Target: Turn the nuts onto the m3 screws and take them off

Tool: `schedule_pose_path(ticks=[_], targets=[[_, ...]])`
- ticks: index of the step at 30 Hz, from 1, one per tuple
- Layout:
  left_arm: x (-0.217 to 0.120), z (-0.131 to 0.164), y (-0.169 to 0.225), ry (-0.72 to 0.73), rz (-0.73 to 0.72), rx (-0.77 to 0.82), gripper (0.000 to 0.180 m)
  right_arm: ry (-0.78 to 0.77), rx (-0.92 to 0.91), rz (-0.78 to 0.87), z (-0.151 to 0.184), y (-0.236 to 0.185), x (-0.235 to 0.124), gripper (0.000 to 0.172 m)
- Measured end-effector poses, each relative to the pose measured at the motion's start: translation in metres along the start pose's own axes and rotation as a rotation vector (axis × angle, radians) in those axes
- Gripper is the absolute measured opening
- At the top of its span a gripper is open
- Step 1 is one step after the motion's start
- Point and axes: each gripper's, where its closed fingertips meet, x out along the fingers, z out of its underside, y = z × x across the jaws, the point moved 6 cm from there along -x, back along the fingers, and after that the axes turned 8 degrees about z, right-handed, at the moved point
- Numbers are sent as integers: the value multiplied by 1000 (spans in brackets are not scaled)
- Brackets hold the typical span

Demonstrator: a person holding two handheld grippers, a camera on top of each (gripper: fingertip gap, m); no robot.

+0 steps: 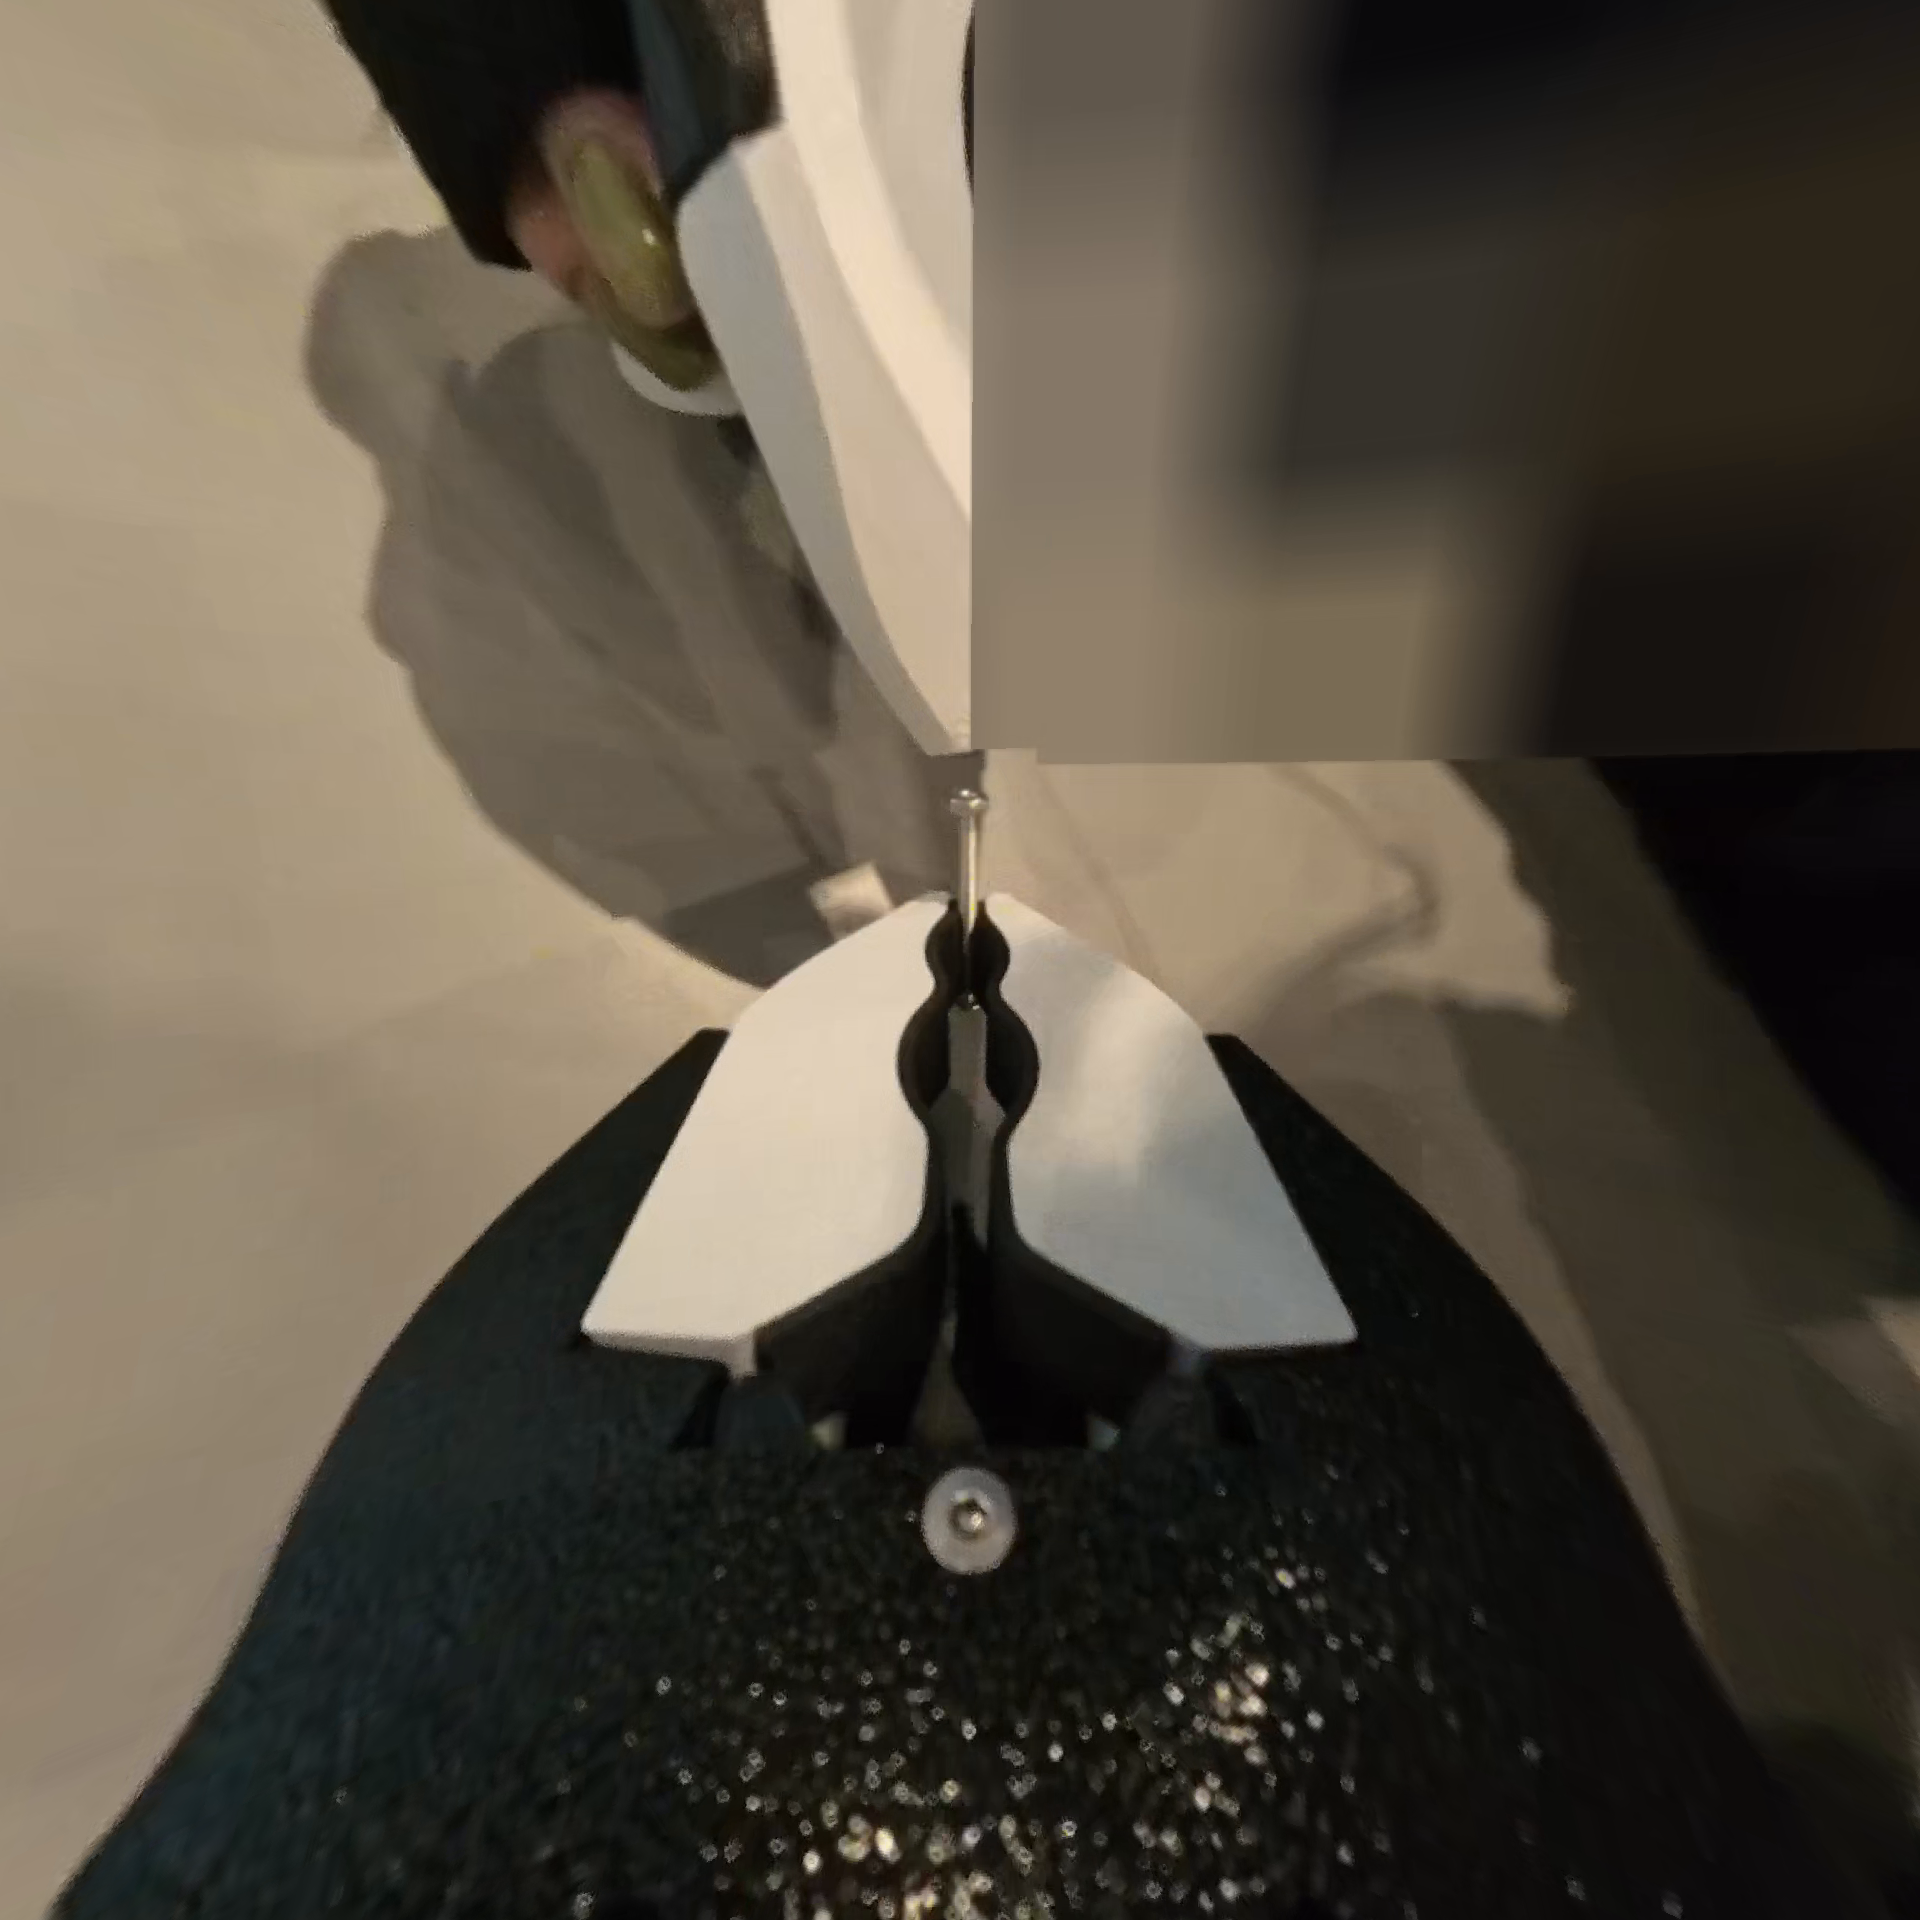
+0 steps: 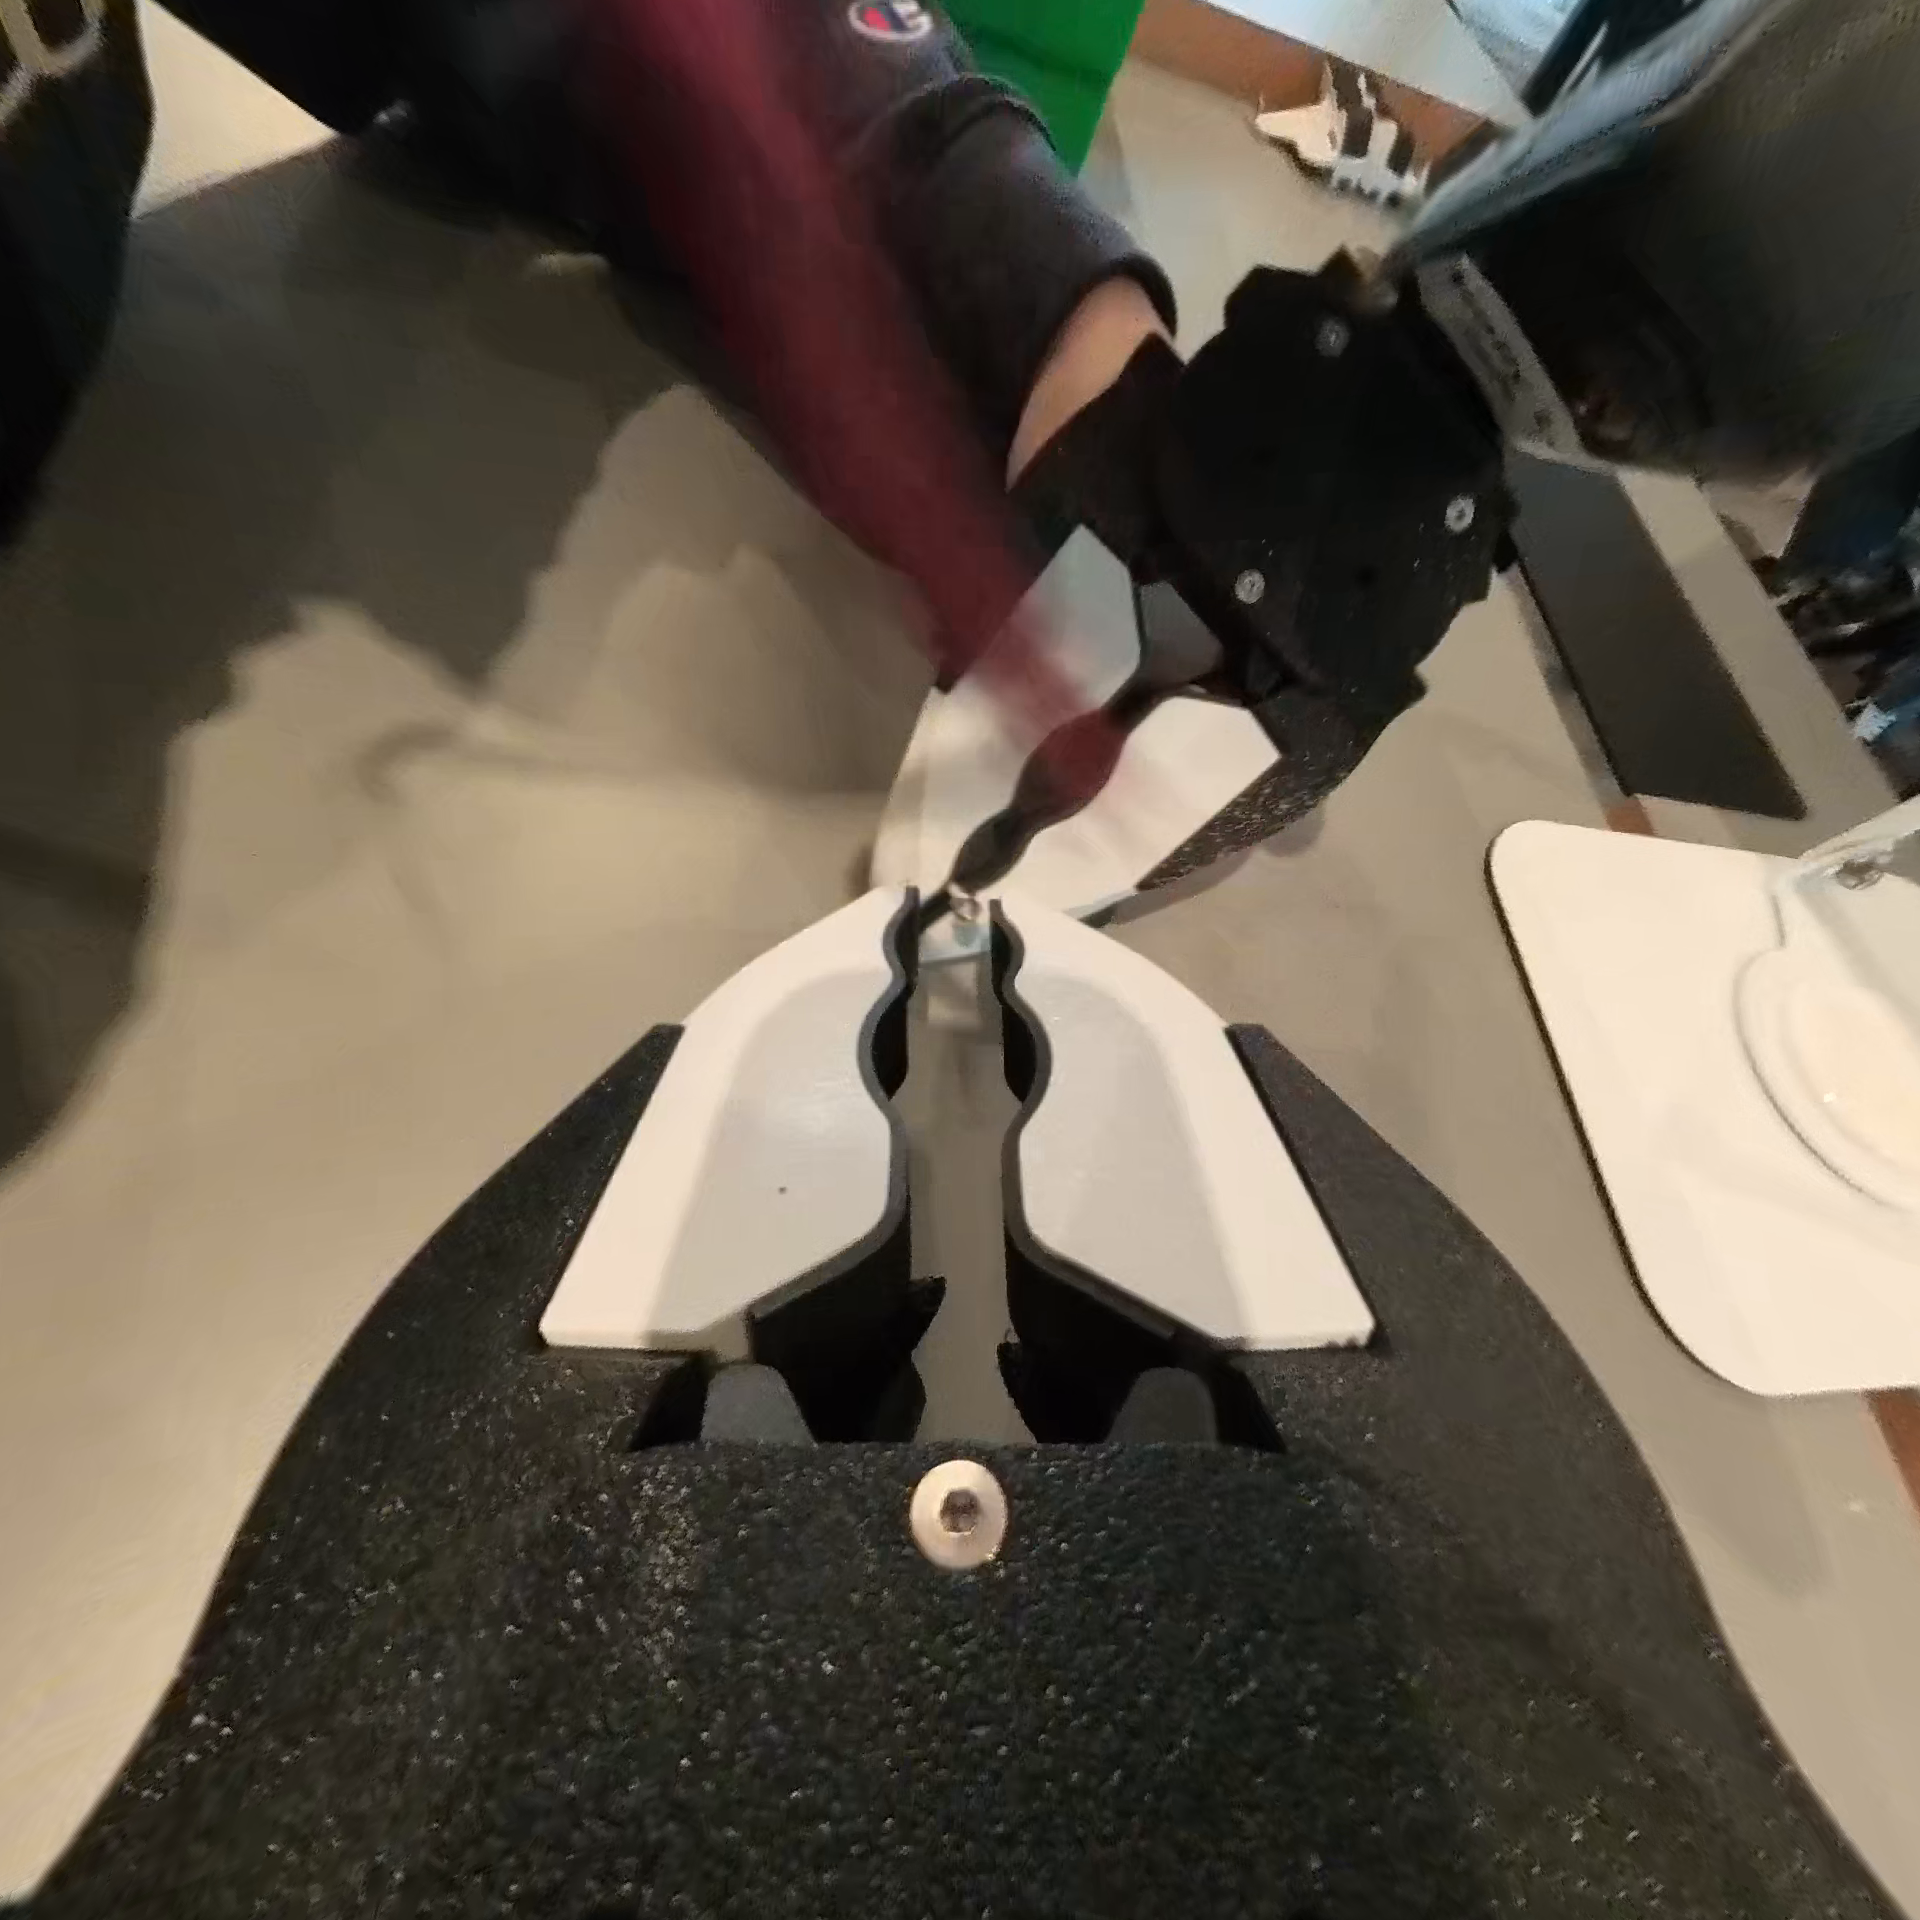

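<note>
The left gripper [image 1: 968, 914] has white fingers [image 1: 831, 1122] edged in black along their wavy inner faces, set in a black body flecked with glittering specks. The screw [image 1: 967, 847] is shiny silver. The right gripper [image 2: 953, 914] shows the same colours: white fingers [image 2: 769, 1143], black inner edging, speckled black body with a silver bolt [image 2: 958, 1523]. The nut [image 2: 961, 940] is pale silver. The table [image 2: 312, 935] is matt beige-grey, crossed by darker grey shadows. The sleeve [image 2: 790, 260] is black with a dark red band. A white tray [image 2: 1662, 1091] has a thin dark rim. A black strip [image 2: 1652, 665] lies on the table, and a bright green block [image 2: 1039, 62] stands behind.
</note>
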Motion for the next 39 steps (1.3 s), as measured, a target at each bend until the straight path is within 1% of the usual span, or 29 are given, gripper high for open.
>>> schedule_pose_path(ticks=[1, 5, 8, 12, 16, 20, 28, 33, 36, 39], targets=[[0, 0, 1, -3, 23, -3, 1, 4, -2, -8, 0, 0, -1, 13], [0, 1, 3, -9, 89, -18, 1, -3, -21, -48, -1, 0, 0, 14], [0, 1, 3, -10, 117, -30, 1, -19, -28, -95, -4, -3, 3, 15], [0, 1, 3, -14, 136, -34, 1, -35, -31, -117, -5, -3, 8, 15], [0, 1, 4, -15, 135, -30, 1, -29, -1, -136, -4, -3, 10, 11], [0, 1, 4, -16, 131, -26, 1, -34, 14, -116, -4, -2, 10, 5], [1, 1, 4, -18, 124, -21, 1, -32, 25, -97, -4, -2, 10, 4], [1, 1, 4, -17, 124, -20, 1, -43, 12, -106, -5, -4, 11, 11], [1, 1, 4, -18, 123, -18, 1, -54, 16, -102, -3, -4, 13, 6], [1, 1, 4, -21, 113, -11, 1, -58, 57, -111, -3, -4, 13, 6]])
